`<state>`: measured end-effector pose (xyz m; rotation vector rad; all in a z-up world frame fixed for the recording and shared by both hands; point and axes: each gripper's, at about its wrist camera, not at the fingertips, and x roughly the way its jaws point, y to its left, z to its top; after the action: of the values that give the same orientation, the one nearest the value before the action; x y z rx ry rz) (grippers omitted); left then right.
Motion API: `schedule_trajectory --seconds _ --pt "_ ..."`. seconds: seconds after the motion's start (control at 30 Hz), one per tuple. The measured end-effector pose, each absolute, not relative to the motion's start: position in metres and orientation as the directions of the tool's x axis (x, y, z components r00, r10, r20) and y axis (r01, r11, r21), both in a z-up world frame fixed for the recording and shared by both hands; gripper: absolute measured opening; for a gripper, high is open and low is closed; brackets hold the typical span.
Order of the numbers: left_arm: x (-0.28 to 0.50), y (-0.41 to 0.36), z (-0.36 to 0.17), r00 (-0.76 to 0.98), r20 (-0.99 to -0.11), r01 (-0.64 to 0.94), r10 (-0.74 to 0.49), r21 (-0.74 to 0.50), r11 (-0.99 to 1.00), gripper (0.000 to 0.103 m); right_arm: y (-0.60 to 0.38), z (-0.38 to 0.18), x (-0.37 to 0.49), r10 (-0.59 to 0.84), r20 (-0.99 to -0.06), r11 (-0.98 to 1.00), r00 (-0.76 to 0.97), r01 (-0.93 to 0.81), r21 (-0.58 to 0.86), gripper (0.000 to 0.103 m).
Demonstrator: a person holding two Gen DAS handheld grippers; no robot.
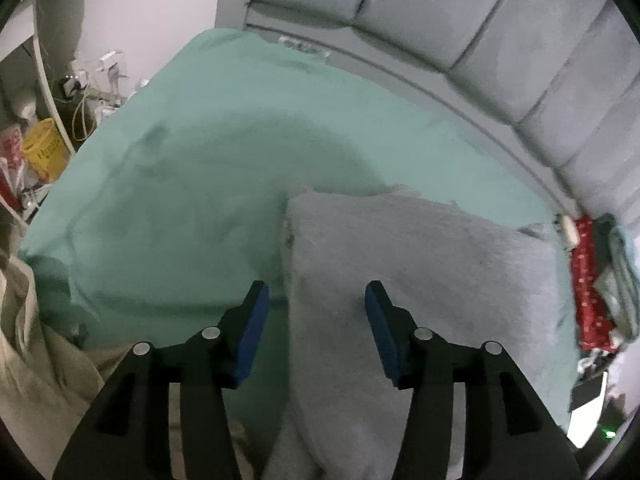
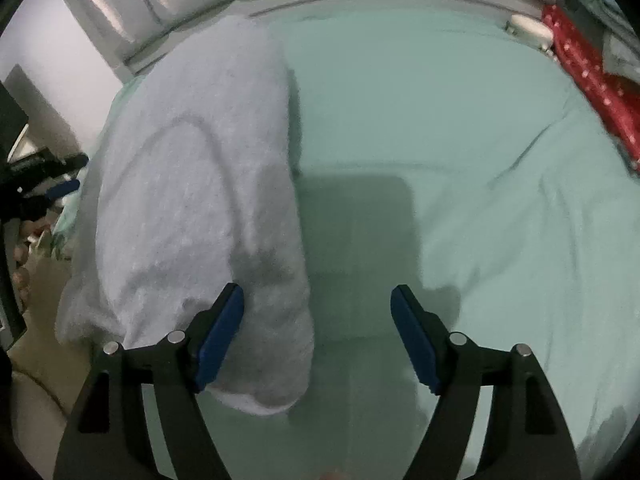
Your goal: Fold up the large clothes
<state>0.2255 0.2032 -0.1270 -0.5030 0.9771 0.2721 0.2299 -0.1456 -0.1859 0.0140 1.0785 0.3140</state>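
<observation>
A grey folded garment (image 1: 420, 280) lies on the teal bed sheet (image 1: 200, 160). In the left wrist view my left gripper (image 1: 317, 292) hovers open over the garment's left edge, with nothing pressed between its blue pads. In the right wrist view the same garment (image 2: 192, 200) lies as a long folded bundle at the left. My right gripper (image 2: 318, 296) stands open over the garment's near right edge and the bare sheet (image 2: 460, 140); its left finger (image 2: 224, 320) is above the cloth. Part of my left gripper (image 2: 74, 174) shows at the far left of that view.
A grey padded headboard (image 1: 500, 40) runs along the far side of the bed. Red patterned cloth (image 2: 592, 72) and other items lie at the bed's right edge. Beige fabric (image 1: 32, 360) hangs at the near left. Floor clutter with a yellow bag (image 1: 44, 152) sits beyond the left edge.
</observation>
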Motion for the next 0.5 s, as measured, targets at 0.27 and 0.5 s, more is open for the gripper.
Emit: schedule_trajectory --seconds 0.27,0.5 --pt "0.264 0.21 -0.161 0.45 -0.884 -0.357 -0.124 -0.305 0.883 0.058 -0.139 -0.149 0.253 0.305 -0.795 0.945 0.524 -0.272 0.184 0.093" --pt "0.259 0.216 -0.158 0.518 -0.826 -0.327 -0.224 -0.433 0.84 0.058 -0.114 -0.145 0.279 0.382 -0.752 0.919 0.538 -0.307 0.247 0.098"
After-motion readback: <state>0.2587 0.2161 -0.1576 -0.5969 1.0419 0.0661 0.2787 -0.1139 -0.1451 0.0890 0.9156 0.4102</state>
